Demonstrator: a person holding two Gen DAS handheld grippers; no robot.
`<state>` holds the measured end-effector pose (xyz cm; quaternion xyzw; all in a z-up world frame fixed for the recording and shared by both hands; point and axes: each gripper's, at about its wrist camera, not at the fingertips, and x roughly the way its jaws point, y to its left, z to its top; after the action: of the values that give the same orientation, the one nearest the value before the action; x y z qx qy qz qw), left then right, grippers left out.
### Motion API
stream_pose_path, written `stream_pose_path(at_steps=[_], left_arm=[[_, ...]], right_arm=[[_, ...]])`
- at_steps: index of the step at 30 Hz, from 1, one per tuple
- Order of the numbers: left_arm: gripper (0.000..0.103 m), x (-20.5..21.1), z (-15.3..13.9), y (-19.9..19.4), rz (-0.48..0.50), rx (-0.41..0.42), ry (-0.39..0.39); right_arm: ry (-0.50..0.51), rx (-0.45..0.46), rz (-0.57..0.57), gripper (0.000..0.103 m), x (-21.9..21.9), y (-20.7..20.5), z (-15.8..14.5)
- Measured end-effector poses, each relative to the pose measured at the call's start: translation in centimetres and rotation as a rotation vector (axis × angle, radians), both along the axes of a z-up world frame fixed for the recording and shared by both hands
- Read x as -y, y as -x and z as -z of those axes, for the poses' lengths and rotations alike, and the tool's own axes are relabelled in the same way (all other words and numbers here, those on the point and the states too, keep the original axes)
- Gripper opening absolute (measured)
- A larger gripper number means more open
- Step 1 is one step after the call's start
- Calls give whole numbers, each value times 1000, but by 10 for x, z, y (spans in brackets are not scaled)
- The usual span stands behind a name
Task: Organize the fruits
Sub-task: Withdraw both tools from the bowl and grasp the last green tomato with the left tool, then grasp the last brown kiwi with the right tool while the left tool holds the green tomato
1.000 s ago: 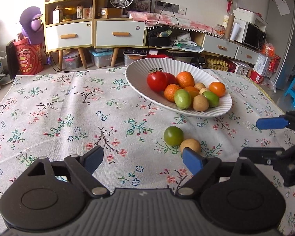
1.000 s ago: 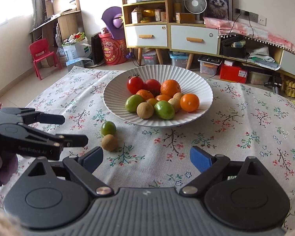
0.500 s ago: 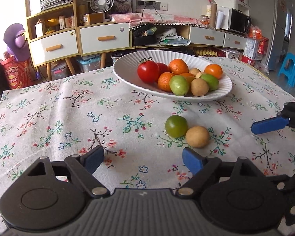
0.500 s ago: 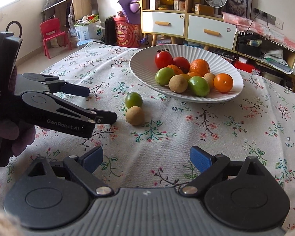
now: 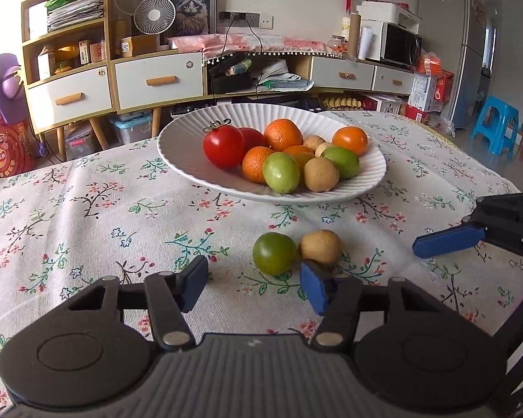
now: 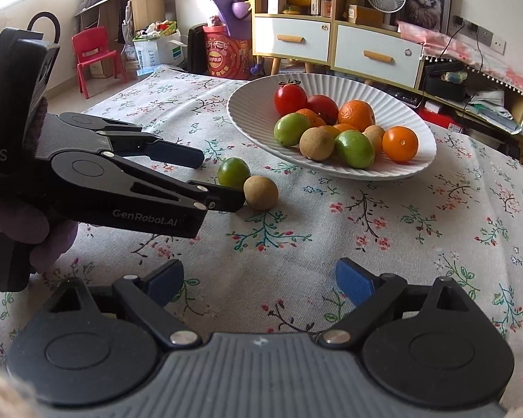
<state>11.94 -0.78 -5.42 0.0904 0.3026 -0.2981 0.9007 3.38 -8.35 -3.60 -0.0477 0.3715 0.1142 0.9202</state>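
A white ribbed plate (image 5: 177,160) (image 6: 247,122) on the floral tablecloth holds tomatoes, oranges, green fruits and brown fruits. A loose green fruit (image 5: 274,253) (image 6: 233,172) and a loose brown fruit (image 5: 320,246) (image 6: 260,193) lie side by side on the cloth in front of it. My left gripper (image 5: 256,287) (image 6: 214,178) is open, its fingertips just short of the two loose fruits, one tip almost touching the brown one. My right gripper (image 6: 259,282) is open and empty, further back; one of its blue fingers (image 5: 446,240) shows at the right of the left wrist view.
The tablecloth (image 5: 87,216) covers the whole table. Cabinets with drawers (image 5: 157,80), a fan and clutter stand beyond the far edge. A red child's chair (image 6: 94,52) and a blue stool (image 5: 495,122) stand on the floor off the table.
My left gripper has moved forward and lower, closing in on the two loose fruits. The right gripper has shifted right and nearer the table. Both stay open.
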Motion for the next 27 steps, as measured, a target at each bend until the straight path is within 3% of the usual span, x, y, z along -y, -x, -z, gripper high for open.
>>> stream_pose_path(at_steps=[5,7,15,27], left_arm=[[26,-1,-2,-1,4,-23,31],[21,0,-3,0,10,-30,33],[19,1,-7,5,-22,-58,28],[19,-22,-16,33,-74,-96,-70]], right_arm=[[0,6,6,91,2,-2,-1],[2,8,6,90,2,-2,-1],[7,23,7,80,0,-4,-4],[13,40,-20,61,-9,-16,-5]])
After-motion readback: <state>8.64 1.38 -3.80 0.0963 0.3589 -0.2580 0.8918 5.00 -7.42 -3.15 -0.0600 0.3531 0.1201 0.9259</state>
